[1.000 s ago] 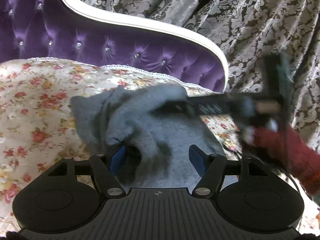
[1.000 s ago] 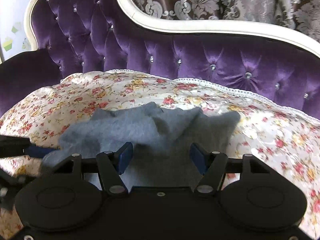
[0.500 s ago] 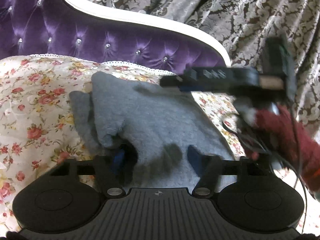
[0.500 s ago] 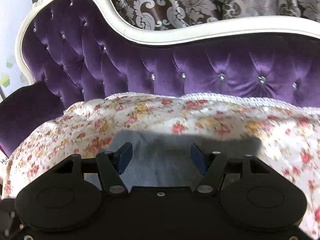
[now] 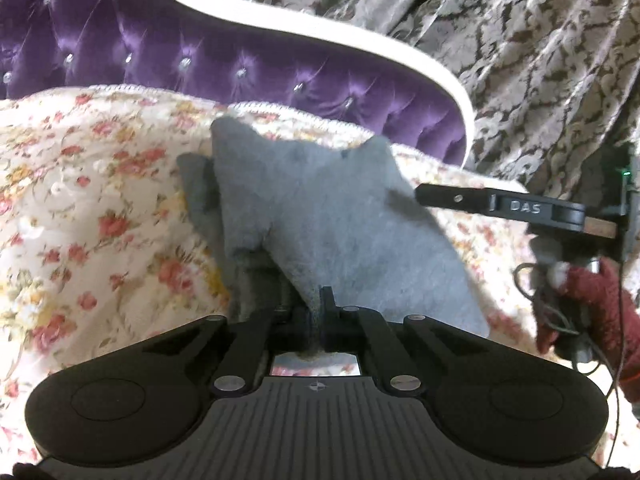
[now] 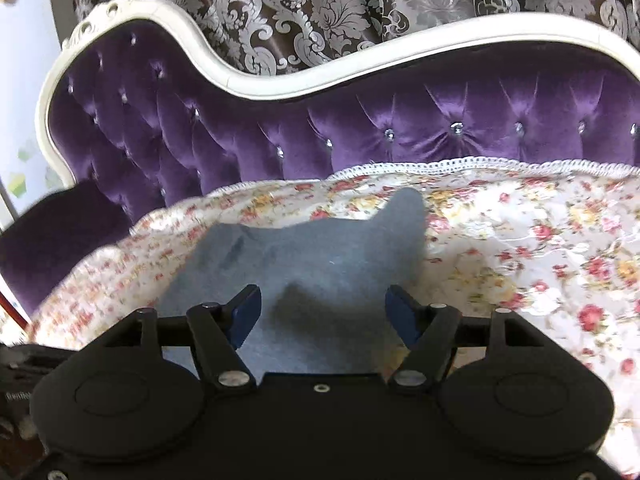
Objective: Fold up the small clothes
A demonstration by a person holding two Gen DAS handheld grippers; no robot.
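Your left claw (image 5: 316,308) has just closed onto the near edge of the grey garment (image 5: 320,216), which lies on the floral cover (image 5: 100,216) of the purple sofa (image 6: 400,120). Your right claw (image 6: 324,312) hangs wide above the cloth, apparently not touching; patterned curtains (image 5: 540,60) hang behind.

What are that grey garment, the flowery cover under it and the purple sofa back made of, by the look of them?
Grey garment: probably a knit or fleece; matt, fuzzy surface, soft rounded corners.
Flowery cover: likely a smooth woven fabric, slightly glossy, printed with roses, with a white lace-like trim.
Purple sofa back: looks like velvet; strong sheen along the tufted folds, sparkling buttons.
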